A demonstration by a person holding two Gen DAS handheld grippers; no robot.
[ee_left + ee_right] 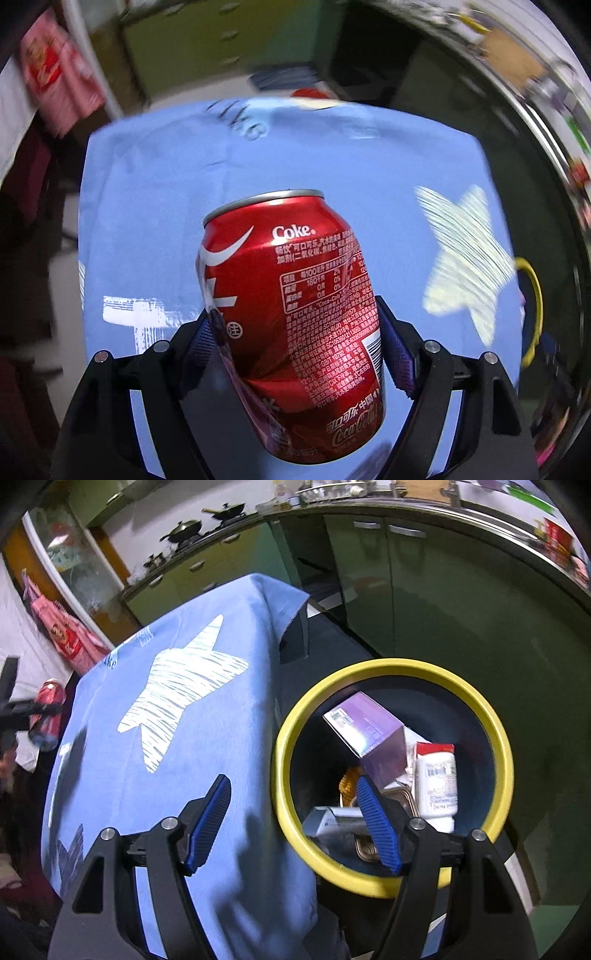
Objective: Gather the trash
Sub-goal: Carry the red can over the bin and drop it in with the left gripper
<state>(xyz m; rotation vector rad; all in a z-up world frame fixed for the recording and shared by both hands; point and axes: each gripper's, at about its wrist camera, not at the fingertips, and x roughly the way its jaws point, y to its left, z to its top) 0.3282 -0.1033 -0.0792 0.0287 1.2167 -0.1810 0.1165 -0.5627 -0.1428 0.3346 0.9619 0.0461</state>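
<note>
The Coke can (291, 325), red and dented along its lower side, sits clamped between the blue ribbed pads (397, 350) of the left hand-held gripper (295, 350), its silver rim tilted away from the camera and its body raised above the table (155, 192), which is draped in a blue cloth with a white star (461, 266). In the right wrist view the same can shows small at the far left edge, off the table's side. The right hand-held gripper (295, 819) hangs with its fingers spread apart and nothing between them, straddling the table edge and the yellow-rimmed trash bin (502, 746). Inside the bin lie a purple carton (369, 727), a white bottle with a red cap (436, 782) and a silver box (332, 821)
</note>
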